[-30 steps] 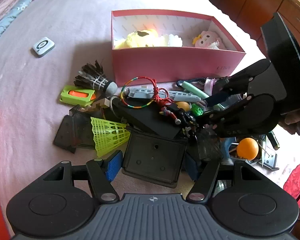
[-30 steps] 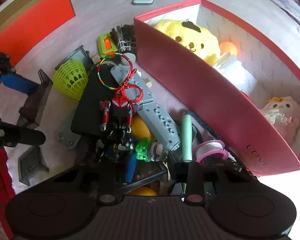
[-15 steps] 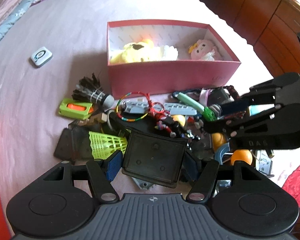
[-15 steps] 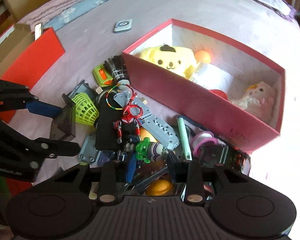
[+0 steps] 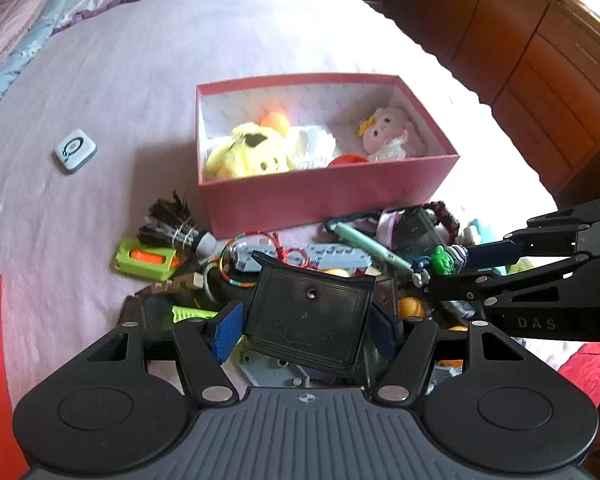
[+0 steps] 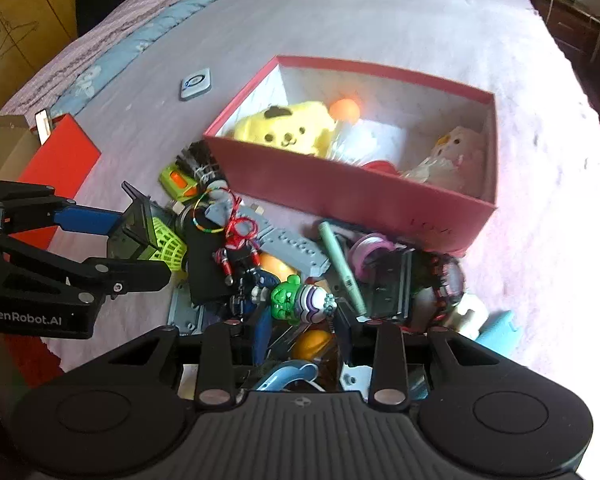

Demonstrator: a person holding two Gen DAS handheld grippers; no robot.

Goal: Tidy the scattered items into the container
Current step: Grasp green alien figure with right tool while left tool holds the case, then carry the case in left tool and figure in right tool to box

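Left gripper [image 5: 306, 322] jaws clamp a dark plastic tray [image 5: 310, 320]; right gripper [image 6: 300, 304] jaws grip a green toy figure [image 6: 300, 300]. Pink box [image 5: 324, 196] lies ahead of both.

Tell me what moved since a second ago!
Both grippers rose, each carrying something. The left gripper lifted the dark plastic tray off the pile; the right gripper lifted the green-headed toy figure. The pink box, its yellow plush and the white gadget stayed put.
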